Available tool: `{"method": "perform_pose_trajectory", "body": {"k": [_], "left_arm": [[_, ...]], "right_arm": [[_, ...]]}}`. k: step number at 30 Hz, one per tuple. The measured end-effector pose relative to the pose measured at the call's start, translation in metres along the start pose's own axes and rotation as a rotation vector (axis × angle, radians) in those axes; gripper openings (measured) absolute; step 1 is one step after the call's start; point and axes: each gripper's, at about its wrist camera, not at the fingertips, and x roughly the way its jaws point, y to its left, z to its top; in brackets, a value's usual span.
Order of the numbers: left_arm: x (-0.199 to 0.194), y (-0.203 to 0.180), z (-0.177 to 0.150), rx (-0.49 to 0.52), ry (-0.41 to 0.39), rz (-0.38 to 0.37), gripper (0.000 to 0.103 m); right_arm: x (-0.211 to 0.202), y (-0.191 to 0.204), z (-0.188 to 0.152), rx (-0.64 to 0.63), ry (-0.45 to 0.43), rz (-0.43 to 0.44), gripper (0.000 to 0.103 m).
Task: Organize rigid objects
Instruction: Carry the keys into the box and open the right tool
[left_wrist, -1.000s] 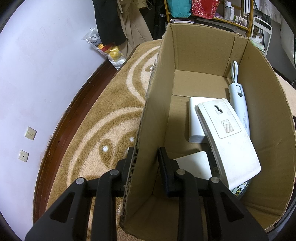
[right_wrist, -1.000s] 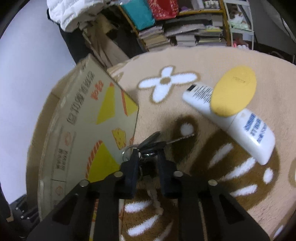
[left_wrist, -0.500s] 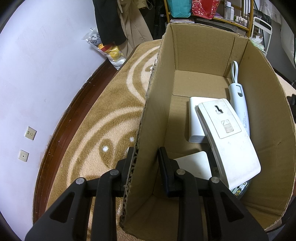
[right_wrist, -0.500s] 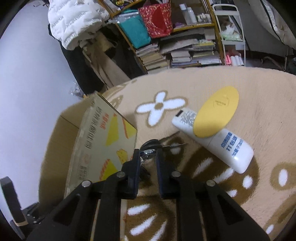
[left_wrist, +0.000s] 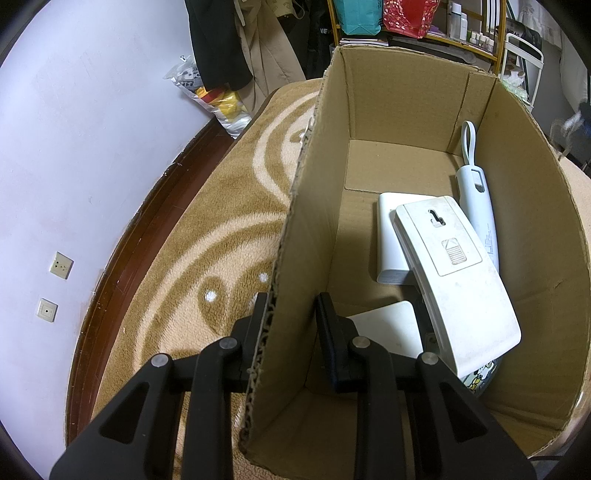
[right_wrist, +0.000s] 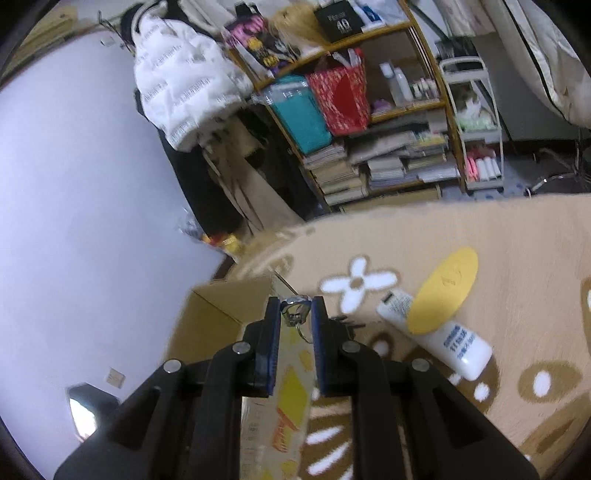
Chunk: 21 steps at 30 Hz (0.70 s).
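While the left gripper (left_wrist: 291, 314) straddles the near wall of the cardboard box (left_wrist: 402, 110) at lower centre of its view, one finger outside and one inside, its jaws sit narrow on that wall and appear to steady it. A slip there would likely let the light box skid on the patterned rug (left_wrist: 207, 229) or tip. Inside, at right of that frame, lie a white wall-mount device (left_wrist: 458, 273), a white block (left_wrist: 388, 236) beneath it, a pale blue gadget with a loop (left_wrist: 476, 195) and a flat white piece (left_wrist: 388, 325).

In the right wrist view, the right gripper (right_wrist: 294, 314) pinches a key ring (right_wrist: 294, 314) near its fingertips, at centre frame above the box's edge. That hold looks shallow; the ring could slide free and the keys drop on the rug short of the box.

Right of that, a white tube (right_wrist: 443, 339) under a yellow oval disc (right_wrist: 443, 291) waits on the rug.

Keys hanging below the ring are mostly hidden by the fingers, and motion blur smears this view. A printed item under the wall-mount device is nearly covered.
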Motion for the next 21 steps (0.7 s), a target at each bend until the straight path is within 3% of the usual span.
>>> {"method": "perform_pose_trajectory", "body": {"k": [6, 7, 8, 12, 17, 21], "left_arm": [[0.000, 0.000, 0.000, 0.000, 0.000, 0.000, 0.025], [0.000, 0.000, 0.000, 0.000, 0.000, 0.000, 0.025], [0.000, 0.000, 0.000, 0.000, 0.000, 0.000, 0.025], [0.000, 0.000, 0.000, 0.001, 0.000, 0.001, 0.025], [-0.001, 0.000, 0.000, 0.004, 0.000, 0.005, 0.025], [-0.001, 0.000, 0.000, 0.004, 0.000, 0.005, 0.025]], "right_arm": [[-0.035, 0.030, 0.019, -0.044, -0.078, 0.092, 0.017], [-0.039, 0.036, 0.019, -0.054, -0.086, 0.104, 0.004], [-0.045, 0.043, 0.019, -0.068, -0.096, 0.132, 0.001], [-0.059, 0.070, 0.020, -0.140, -0.122, 0.174, 0.001], [-0.039, 0.074, 0.009, -0.153, -0.070, 0.137, 0.001], [-0.016, 0.048, 0.005, -0.127, -0.013, 0.020, 0.001]]}}
